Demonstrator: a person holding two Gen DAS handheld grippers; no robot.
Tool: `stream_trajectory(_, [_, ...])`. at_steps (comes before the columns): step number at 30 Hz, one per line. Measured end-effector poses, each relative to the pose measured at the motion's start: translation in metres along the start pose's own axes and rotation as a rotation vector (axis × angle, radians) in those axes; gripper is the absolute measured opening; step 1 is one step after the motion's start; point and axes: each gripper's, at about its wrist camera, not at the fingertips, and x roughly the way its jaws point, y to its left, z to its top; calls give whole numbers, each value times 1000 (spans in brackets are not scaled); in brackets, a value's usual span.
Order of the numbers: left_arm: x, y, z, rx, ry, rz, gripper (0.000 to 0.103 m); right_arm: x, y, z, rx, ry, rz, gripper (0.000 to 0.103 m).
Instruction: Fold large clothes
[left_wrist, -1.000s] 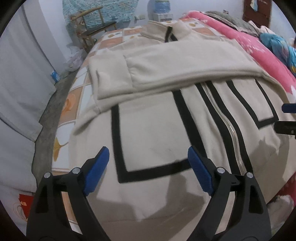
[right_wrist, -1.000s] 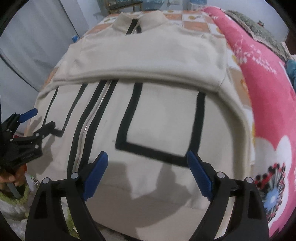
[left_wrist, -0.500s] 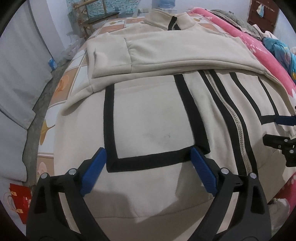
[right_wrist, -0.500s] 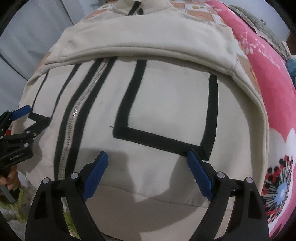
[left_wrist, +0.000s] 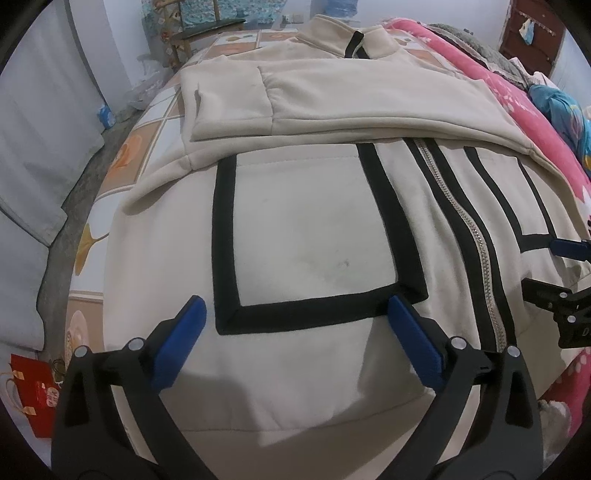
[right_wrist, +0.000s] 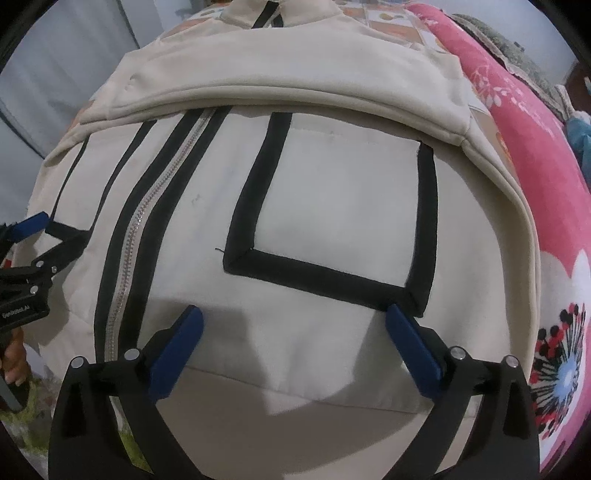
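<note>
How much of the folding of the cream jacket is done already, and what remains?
Done: both sleeves lie folded across the chest of the jacket. In hand: the left tongs and right tongs hang over the hem, jaws opening, nothing gripped. Left: probably folding the hem up toward the collar.

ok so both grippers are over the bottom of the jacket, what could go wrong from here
The left gripper and right gripper are both opening above the cream zip-up fleece jacket with black trim, neither holding cloth. A shallow pinch may catch only the top layer. Lifting the hem could also slide the folded cream sleeves off the chest.
</note>
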Motion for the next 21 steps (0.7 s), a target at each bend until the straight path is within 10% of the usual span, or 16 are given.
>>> stream_trajectory(21, [-3,19,-2,-66,-21,45,96,-3,0,-20,41,-59,-16,97])
